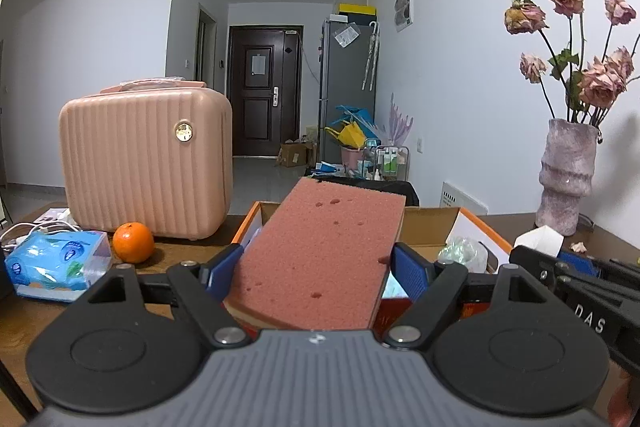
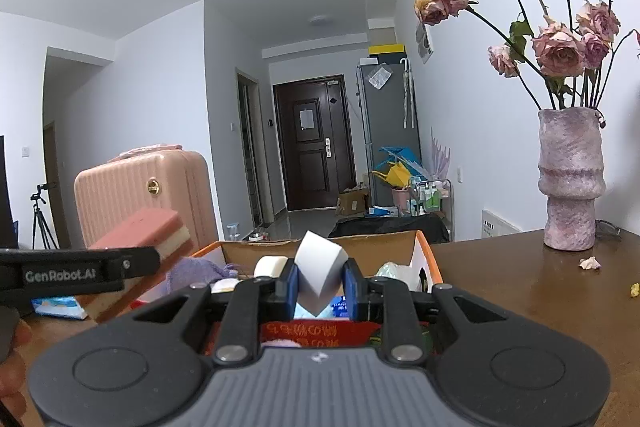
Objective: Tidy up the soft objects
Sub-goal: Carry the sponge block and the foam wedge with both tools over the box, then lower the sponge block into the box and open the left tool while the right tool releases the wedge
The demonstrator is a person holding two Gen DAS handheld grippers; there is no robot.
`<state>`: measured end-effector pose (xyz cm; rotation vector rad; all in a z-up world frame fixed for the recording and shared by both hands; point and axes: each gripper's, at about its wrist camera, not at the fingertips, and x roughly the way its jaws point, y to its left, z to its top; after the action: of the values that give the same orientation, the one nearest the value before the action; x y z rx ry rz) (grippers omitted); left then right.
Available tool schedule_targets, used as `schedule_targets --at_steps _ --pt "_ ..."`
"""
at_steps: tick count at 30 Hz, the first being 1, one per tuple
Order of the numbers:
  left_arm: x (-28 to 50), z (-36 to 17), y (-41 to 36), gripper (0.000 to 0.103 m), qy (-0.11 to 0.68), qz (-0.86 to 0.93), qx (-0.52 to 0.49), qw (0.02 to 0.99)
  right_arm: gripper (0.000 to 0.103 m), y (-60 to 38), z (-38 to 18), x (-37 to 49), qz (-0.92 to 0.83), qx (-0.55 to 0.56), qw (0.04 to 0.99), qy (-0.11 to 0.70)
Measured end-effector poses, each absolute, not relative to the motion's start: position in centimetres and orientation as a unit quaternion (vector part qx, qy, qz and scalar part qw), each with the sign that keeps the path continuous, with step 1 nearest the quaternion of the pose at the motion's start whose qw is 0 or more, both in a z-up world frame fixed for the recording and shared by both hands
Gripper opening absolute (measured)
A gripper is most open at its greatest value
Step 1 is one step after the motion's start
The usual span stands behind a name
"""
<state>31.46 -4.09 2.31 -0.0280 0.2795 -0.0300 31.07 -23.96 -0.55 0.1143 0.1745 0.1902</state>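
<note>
the left gripper point(image 1: 318, 263) pinches a big pink sponge point(image 1: 324, 255) by its two long sides, with a blue pad point(image 1: 408, 273) pressed on each side. the sponge sticks out over the near edge of the cardboard box point(image 1: 480, 227) and tilts up a little. from the right wrist view you can see the sponge has a pink layer on top, a white layer in the middle and another pink layer below. the right gripper point(image 2: 320, 281) is squeezed nearly all the way together and pinches a small white foam block point(image 2: 320, 263), which stands on one corner like a diamond. it is held just above the near side of the box. inside the box there are soft things: a purple fluffy cloth point(image 2: 200, 271), a round white piece point(image 2: 270, 265) and a crinkly clear bag point(image 2: 394, 273). a red cloth with writing point(image 2: 316, 333) lies at the near side of the box. the box sits on a brown tabletop point(image 2: 520, 283). left of the box stand an orange point(image 1: 133, 242), a blue tissue pack point(image 1: 56, 263) and a pink little suitcase point(image 1: 146, 163). right of the box stands a pink vase point(image 2: 570, 179) with dried roses point(image 2: 558, 47). a fallen petal point(image 2: 590, 262) lies on the tabletop near the vase.
</note>
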Motion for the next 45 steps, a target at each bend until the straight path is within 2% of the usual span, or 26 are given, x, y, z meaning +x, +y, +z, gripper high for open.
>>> schedule_targets --at_steps 45 --pt "43.2 2.4 -4.8 0.081 0.124 -0.007 -0.024 0.992 0.022 -23.7 -1.1 42.7 0.07 0.047 0.993 0.083"
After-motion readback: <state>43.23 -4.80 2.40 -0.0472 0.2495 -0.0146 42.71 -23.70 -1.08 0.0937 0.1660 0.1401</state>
